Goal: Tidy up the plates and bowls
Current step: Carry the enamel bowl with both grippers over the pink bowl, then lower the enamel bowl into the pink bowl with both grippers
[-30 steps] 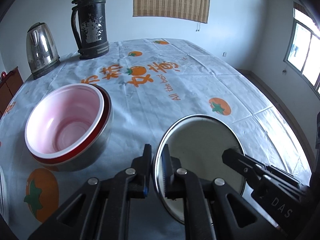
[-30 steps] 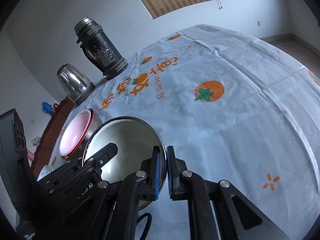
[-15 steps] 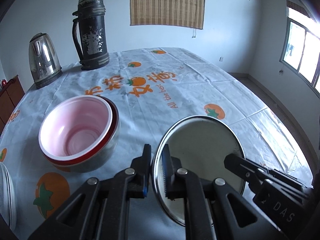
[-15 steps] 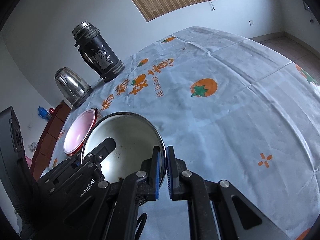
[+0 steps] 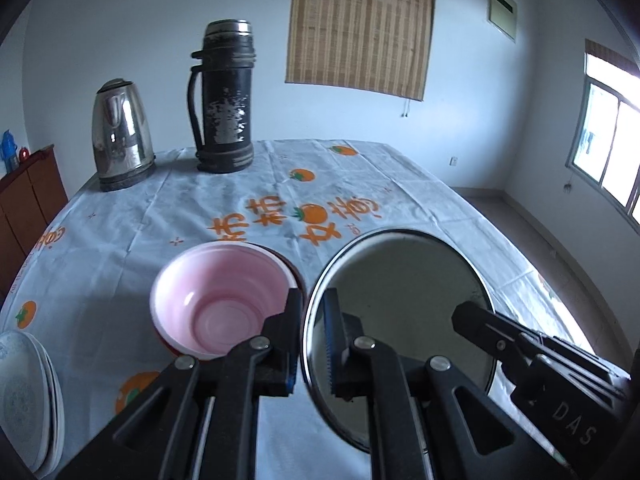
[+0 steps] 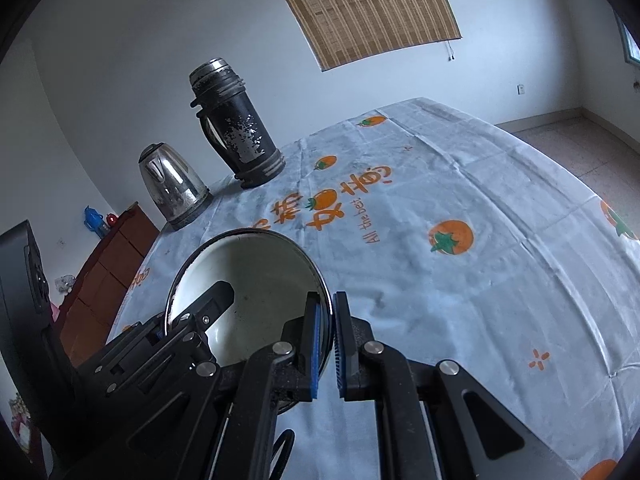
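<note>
Two grippers pinch the same shallow metal bowl [image 5: 404, 292] by opposite parts of its thin rim: the left gripper [image 5: 312, 344] has its fingers narrowed onto the rim's left edge, and the right gripper [image 6: 327, 344] has its blue ribbed pads closed on the right edge, so the bowl hangs between them above the counter [image 6: 480, 280]. Only the left wrist view shows the pink plastic bowl [image 5: 224, 300], round and smooth-walled, nested in a red-rimmed one just left of the metal bowl, and a stack of white plates [image 5: 28, 396] with a faint pattern at the counter's near left edge. In that view the right gripper enters from the lower right as a black bar lettered DAS. Only the right wrist view shows the bowl's dull grey inside speckled with dark spots, and the wide bare stretch of tablecloth [image 6: 452, 236] to its right, creased, pale and printed with orange fruit and the words "All the best". Both views take in the scuffed black thermos [image 5: 224, 100] with flaking paint, the shiny steel kettle [image 5: 120, 132] beside it, a woven bamboo blind [image 5: 360, 24] on the wall and a brown wooden cabinet [image 6: 108, 272] at the left.
</note>
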Demonstrator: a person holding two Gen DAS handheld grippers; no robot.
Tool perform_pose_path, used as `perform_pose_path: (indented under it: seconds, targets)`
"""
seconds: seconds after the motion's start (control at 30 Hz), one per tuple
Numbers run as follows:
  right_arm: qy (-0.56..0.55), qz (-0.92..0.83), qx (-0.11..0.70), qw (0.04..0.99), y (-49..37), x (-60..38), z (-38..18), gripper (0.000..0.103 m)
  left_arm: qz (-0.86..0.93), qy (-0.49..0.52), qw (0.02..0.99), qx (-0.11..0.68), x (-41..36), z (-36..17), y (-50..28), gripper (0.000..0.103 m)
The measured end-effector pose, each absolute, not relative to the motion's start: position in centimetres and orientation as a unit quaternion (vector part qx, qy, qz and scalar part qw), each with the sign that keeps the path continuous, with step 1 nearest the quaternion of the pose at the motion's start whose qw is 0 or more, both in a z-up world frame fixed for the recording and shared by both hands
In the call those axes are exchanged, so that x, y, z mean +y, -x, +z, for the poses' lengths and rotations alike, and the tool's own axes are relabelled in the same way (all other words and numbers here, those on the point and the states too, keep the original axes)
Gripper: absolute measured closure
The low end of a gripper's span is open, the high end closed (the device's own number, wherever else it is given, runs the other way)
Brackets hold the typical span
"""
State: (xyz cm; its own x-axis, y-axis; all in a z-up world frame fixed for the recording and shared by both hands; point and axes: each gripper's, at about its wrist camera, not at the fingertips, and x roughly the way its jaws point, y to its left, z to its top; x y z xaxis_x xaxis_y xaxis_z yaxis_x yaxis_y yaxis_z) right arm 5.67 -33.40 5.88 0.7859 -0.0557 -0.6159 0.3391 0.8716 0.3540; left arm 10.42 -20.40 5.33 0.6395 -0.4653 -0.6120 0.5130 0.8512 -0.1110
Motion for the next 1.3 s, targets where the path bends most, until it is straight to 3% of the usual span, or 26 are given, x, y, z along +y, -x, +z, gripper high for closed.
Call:
perform_pose_path:
  seconds: [1.3]
  targets:
    - [-0.177, -0.049, 0.349, 0.919, -16.5, -28.4, 4.3, 0.095, -0.178, 0.015, 0.908, 0.379, -15.3, 2.2, -17.8, 0.095]
